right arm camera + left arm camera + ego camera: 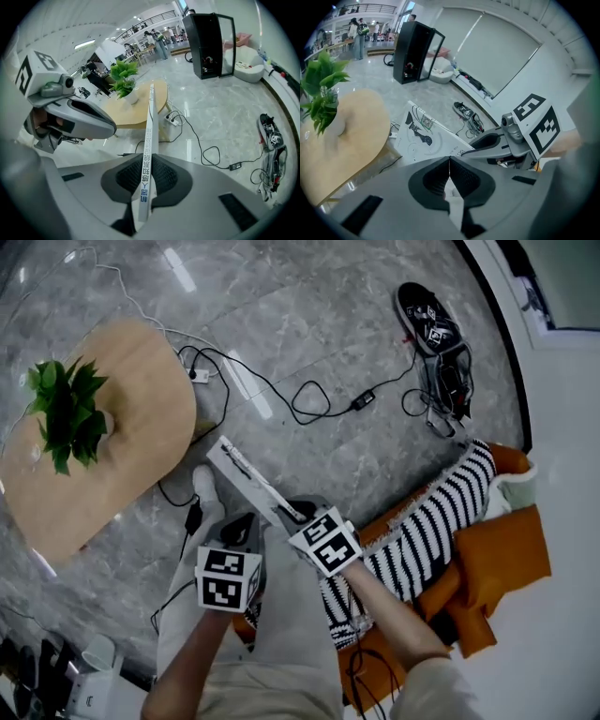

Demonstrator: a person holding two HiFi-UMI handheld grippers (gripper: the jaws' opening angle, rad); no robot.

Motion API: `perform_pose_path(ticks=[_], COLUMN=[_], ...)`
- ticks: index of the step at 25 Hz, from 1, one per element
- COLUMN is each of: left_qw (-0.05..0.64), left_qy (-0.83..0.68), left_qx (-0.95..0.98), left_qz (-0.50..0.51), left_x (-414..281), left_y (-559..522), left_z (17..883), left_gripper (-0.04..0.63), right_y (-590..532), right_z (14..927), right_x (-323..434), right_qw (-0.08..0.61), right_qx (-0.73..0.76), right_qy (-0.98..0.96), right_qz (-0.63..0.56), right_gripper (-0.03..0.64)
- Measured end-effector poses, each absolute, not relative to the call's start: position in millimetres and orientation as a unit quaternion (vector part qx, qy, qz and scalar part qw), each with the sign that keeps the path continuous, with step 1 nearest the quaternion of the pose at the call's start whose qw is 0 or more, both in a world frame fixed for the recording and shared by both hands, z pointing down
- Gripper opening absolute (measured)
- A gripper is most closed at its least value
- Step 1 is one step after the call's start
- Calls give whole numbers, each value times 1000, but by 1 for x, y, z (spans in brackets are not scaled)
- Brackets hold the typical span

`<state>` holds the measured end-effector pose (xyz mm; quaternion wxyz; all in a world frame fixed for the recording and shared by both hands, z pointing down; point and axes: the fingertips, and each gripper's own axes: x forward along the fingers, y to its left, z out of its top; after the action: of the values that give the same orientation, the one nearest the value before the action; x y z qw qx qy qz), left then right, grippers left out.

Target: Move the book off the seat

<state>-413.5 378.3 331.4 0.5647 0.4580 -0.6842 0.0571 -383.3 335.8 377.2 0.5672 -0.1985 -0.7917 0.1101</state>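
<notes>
Over on the left, the pale rounded wooden bench (122, 409) carries one container, a small white pot (336, 125), and in it stands a leafy green plant (66, 409); I see nothing else on that top. Next come the left tongs (449, 161), pads together with nothing between them. Then the thin white book (253, 479): it's up in the air on edge, over the grey marble floor (328, 334) between bench and seat, clamped along its near edge by the right tongs (147, 174). It looks clear of the orange seat (506, 559) with its black-and-white striped cloth (422, 540). My call: a one-edge grip on a long book wants a firm clamp and a flat landing on bare wood, well apart from the pot.
</notes>
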Motion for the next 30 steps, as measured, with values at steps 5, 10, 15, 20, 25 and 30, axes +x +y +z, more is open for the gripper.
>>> perform_pose_path(ticks=[5, 10, 15, 20, 25, 30], left_qw=[561, 562, 563, 566, 571, 574], left_qy=[-706, -720, -727, -732, -731, -730], left_qx=[431, 408, 393, 380, 372, 370], left_qz=[28, 6, -8, -16, -21, -22], left_x=[-449, -478, -508, -536, -558, -580], left_y=[397, 416, 434, 449, 463, 466], left_z=[328, 329, 332, 340, 350, 361], left_gripper=[9, 9, 9, 9, 9, 9], right_y=[353, 375, 398, 416, 425, 418], right_z=[372, 361, 356, 372, 406, 427], right_x=[-433, -478, -522, -563, -588, -612], right_qw=[554, 547, 539, 542, 564, 571], right_qx=[-216, -240, -267, -277, -273, -243], right_qy=[-798, -796, -792, -784, -771, -772], right_qz=[102, 100, 104, 120, 115, 136], right_gripper=[46, 46, 46, 46, 46, 46])
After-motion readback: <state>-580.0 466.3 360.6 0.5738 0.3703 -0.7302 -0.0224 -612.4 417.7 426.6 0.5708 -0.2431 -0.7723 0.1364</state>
